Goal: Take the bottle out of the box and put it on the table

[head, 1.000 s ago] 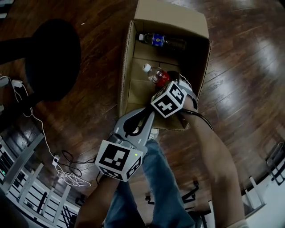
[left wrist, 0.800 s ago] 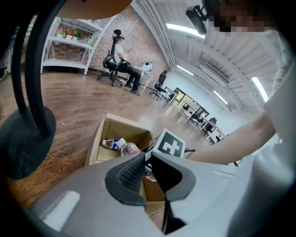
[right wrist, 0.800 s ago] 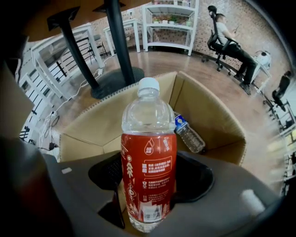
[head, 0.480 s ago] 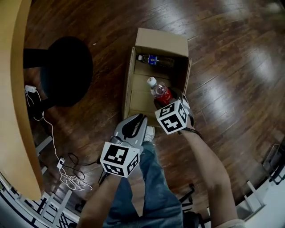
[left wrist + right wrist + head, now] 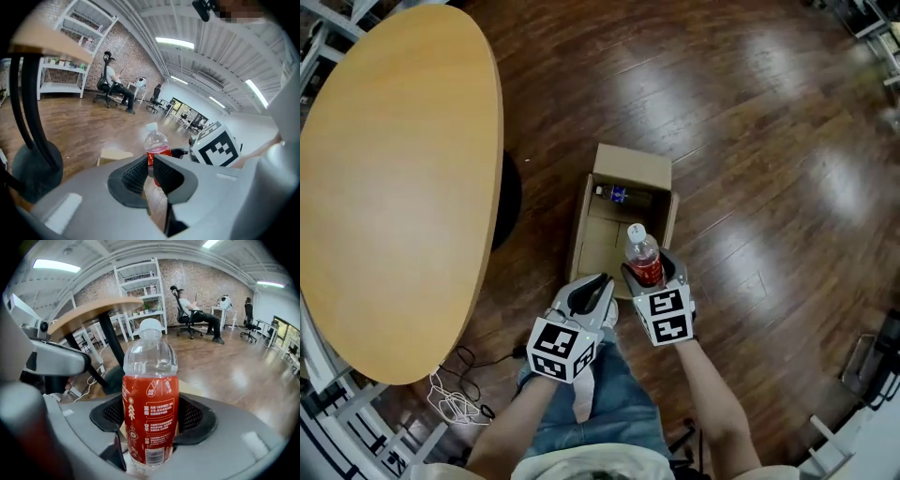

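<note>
Dark wooden floor (image 5: 750,141) fills the room, glossy under the lights, with wide open boards to the right of the box and beyond it. On the left, a big pale oval counter (image 5: 394,187) takes up that whole side. Its curved edge sweeps down close to the box, leaving only a strip of floor and a dark round base (image 5: 508,202) between them.

The cardboard box (image 5: 633,169) stands open on the floor, its long sides running away from the person. Its near end lies just ahead of the two grippers.

The left gripper (image 5: 150,173) is held low beside the box's near left corner. Its jaws are drawn almost together, with only a thin slit between the pads and nothing caught in it.

The right gripper (image 5: 650,277) sits just beside it, over the box's near right corner. Its jaws are pinching a bottle (image 5: 150,399) round the red label. This bottle is upright with a white cap on top, raised above the box's near edge and well apart from the counter.

A second bottle (image 5: 617,194) with a blue label lies on its side at the far end of the box. White cables (image 5: 455,398) lie tangled on the floor under the counter's near edge.
</note>
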`<state>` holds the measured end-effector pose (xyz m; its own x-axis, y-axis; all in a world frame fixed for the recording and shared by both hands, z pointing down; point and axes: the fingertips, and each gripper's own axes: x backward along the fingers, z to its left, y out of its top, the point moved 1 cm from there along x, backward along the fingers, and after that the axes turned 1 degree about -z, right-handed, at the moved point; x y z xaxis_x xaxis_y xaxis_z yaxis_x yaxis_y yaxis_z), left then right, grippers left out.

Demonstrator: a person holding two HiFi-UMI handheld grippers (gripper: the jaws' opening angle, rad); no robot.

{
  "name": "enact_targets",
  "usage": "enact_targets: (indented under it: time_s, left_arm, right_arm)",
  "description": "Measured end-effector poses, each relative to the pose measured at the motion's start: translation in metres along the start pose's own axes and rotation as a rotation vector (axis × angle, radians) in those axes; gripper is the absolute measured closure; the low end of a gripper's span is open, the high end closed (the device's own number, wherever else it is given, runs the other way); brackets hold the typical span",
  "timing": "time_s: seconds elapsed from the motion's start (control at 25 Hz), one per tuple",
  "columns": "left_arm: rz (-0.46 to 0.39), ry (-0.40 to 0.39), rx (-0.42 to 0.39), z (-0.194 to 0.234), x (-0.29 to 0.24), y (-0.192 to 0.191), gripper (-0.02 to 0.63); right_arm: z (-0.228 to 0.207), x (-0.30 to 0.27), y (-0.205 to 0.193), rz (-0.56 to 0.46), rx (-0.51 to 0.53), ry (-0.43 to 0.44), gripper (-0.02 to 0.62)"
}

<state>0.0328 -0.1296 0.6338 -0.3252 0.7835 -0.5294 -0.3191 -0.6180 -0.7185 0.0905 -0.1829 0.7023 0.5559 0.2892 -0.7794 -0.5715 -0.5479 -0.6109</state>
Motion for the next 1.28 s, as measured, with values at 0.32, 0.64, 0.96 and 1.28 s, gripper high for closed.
enact_targets:
  time_s: [0.32,0.64,0.96,1.28]
  left_arm:
    - [-0.115,0.045,-0.032,-0.031,0.086,0.079,0.574]
    - [-0.3,0.152,-0.051,-0.042,0.177,0.142,0.577]
    - [-0.463,0.297,-0.062,-0.017,0.255,0.178,0.588]
    - [-0.563,0.401,0.053,0.054,0.341,0.152,0.591]
  right_arm:
    - [0.039,0.104,0.115,-0.232,0.049,-0.022,0.293]
    - [0.098,0.178,0.206,-0.449,0.117,0.034,0.293]
    - [0.185,0.195,0.264,-0.571,0.262,0.165,0.291]
    - [0.316,0.17,0.291,-0.619,0.378,0.309,0.29]
